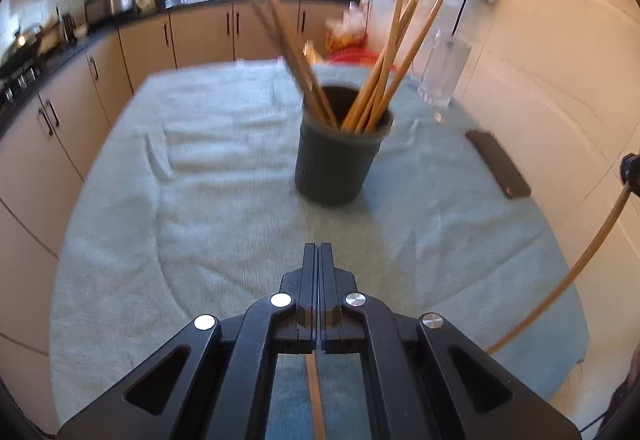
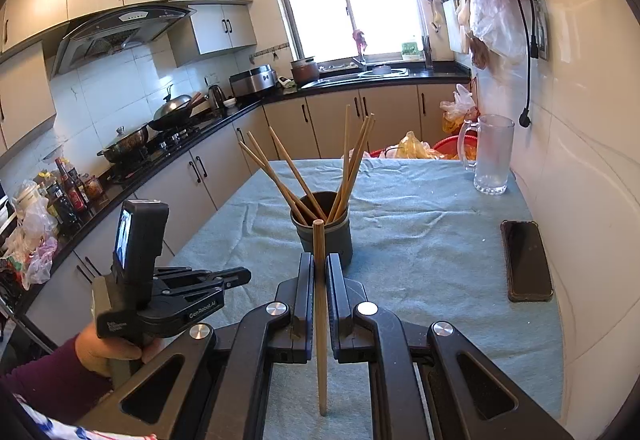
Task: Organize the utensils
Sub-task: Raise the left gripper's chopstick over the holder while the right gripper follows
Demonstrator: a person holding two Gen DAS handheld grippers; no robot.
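Observation:
A dark round holder cup [image 1: 338, 148] stands on the light green towel [image 1: 200, 200] and holds several wooden chopsticks [image 1: 384, 72] leaning left and right. It also shows in the right wrist view [image 2: 326, 232]. My left gripper [image 1: 319, 252] is shut and empty, short of the cup; one chopstick [image 1: 316, 396] lies on the towel under it. My right gripper [image 2: 319, 264] is shut on a single wooden chopstick [image 2: 320, 320], held near upright just before the cup. That chopstick shows at the right edge of the left wrist view [image 1: 572, 272].
A black phone [image 2: 526, 260] lies on the towel at the right near the tiled wall. A glass mug [image 2: 492, 156] stands at the far right corner, with bags behind it. Kitchen counters and cabinets run along the left and back.

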